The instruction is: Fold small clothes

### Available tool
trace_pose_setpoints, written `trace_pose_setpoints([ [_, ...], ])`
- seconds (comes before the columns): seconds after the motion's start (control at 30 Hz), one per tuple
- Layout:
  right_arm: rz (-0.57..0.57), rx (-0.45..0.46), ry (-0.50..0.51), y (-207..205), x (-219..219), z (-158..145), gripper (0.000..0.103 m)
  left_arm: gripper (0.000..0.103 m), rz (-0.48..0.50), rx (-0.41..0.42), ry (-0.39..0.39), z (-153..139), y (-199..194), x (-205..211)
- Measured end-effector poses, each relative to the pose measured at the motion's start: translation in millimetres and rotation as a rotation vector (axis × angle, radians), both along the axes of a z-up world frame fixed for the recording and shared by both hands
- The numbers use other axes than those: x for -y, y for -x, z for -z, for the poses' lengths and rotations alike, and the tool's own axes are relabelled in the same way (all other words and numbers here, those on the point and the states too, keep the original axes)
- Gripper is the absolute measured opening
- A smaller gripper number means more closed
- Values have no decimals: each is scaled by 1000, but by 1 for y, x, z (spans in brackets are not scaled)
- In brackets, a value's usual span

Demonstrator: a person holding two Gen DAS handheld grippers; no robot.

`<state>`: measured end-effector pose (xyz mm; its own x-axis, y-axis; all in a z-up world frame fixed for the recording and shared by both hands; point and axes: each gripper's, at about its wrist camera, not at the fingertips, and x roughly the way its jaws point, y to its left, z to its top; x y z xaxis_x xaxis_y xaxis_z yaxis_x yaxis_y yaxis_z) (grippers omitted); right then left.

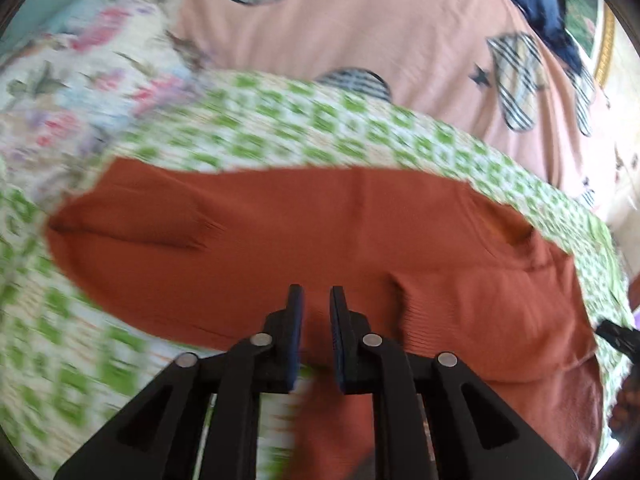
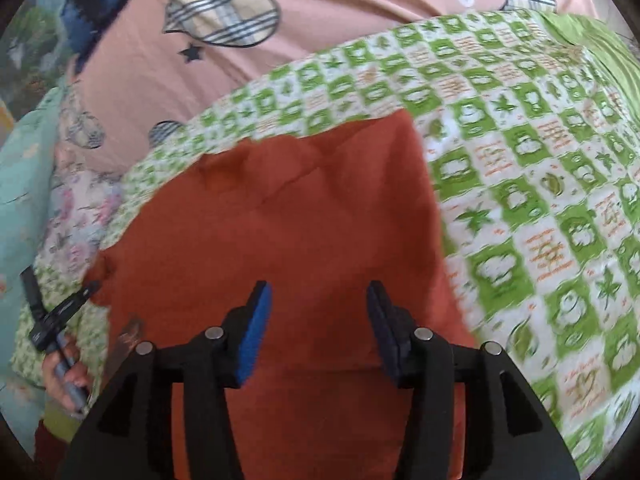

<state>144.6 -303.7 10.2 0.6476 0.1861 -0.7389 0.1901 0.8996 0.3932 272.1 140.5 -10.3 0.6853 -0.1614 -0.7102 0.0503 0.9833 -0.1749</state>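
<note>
A rust-orange garment (image 1: 304, 232) lies spread over a green-and-white checked cloth (image 1: 360, 128), which in turn covers part of a pink sheet (image 1: 380, 28) printed with plaid shapes and small dark stars. In the left wrist view the garment stretches wide across the frame, with a crease near its left end and a ribbed part near the lower right; the picture is blurred, so finer detail is hard to read. The left gripper (image 1: 316, 300) sits over the near edge of the garment with its jaws drawn close together, only a narrow gap between the pads, and orange fabric shows in that gap, though whether the pads pinch it cannot be told. In the right wrist view the garment (image 2: 304, 208) fills the middle, its right edge running down across the checked cloth (image 2: 540, 200). The right gripper (image 2: 318, 300) hovers above the fabric with its jaws spread wide and nothing between them. At the left edge of that view a hand (image 2: 66, 376) holds the other tool, and a flowered fabric (image 2: 76, 216) lies beside the pink sheet (image 2: 320, 12)
</note>
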Motion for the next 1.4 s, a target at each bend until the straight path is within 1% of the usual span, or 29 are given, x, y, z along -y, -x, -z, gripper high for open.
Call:
trace_pose_setpoints([
  [0.03,-13,2,-13,9,-5,0,57,32,-17,9,-29,-4,-2,-8],
  [0.07,-24,-1,-29,15,-11,2,58,40,-38,15,-79,-7,-5,-15],
  [0.1,-35,-6,-43,18,-17,3,59,60,-56,21,-128,-10,-9,-21],
  [0.13,-43,-12,-53,20,-21,5,59,76,-67,31,-176,-12,-14,-26],
  [0.17,-55,-25,-65,21,-27,8,59,83,-68,37,-224,-13,-19,-29],
  [0.2,-65,-36,-72,22,-31,10,59,89,-57,38,-254,-14,-25,-32],
  [0.27,-77,-56,-91,24,-37,15,59,90,-7,16,-315,-10,-40,-37],
  [0.3,-79,-61,-96,24,-39,15,59,92,13,-8,-360,-5,-48,-37],
  [0.33,-81,-66,-99,26,-40,16,59,92,39,-34,-420,2,-57,-38],
  [0.4,-84,-72,-102,24,-43,18,59,93,76,-66,-493,15,-67,-37],
  [0.43,-87,-73,-107,23,-45,18,59,94,100,-96,-528,24,-74,-37],
  [0.5,-100,-75,-109,22,-49,17,59,93,119,-138,-546,38,-82,-39],
  [0.57,-115,-73,-105,21,-55,15,59,63,109,-163,-487,45,-89,-47],
  [0.6,-127,-67,-103,21,-59,13,59,34,102,-170,-429,44,-91,-53],
  [0.63,-137,-62,-99,22,-62,12,59,12,50,-162,-387,39,-92,-60],
  [0.67,-146,-56,-95,22,-65,10,59,8,26,-154,-352,34,-91,-64],
  [0.73,-164,-46,-94,23,-71,8,59,7,-14,-117,-233,19,-84,-73],
  [0.8,-179,-34,-88,24,-76,6,59,7,-35,-80,-140,4,-72,-73],
  [0.83,-183,-30,-85,24,-77,5,59,7,-35,-64,-104,-3,-67,-70],
  [0.9,-179,-22,-86,26,-78,5,59,7,-13,-29,-9,-18,-51,-54],
  [0.93,-174,-20,-87,26,-77,5,59,7,16,-5,38,-27,-40,-38],
  [1.0,-159,-16,-86,29,-73,4,59,7,78,31,87,-39,-27,-6],
  [1.1,-140,-3,-82,36,-66,-1,59,7,199,73,117,-50,-11,62],
  [1.17,-111,19,-74,44,-57,-7,59,7,285,75,149,-54,0,110],
  [1.23,-74,33,-72,51,-46,-10,59,7,358,80,160,-54,13,152],
  [1.3,-27,27,-76,56,-32,-9,59,7,415,75,149,-49,22,193],
  [1.4,14,14,-97,62,-18,-8,59,7,461,45,142,-29,23,236],
])
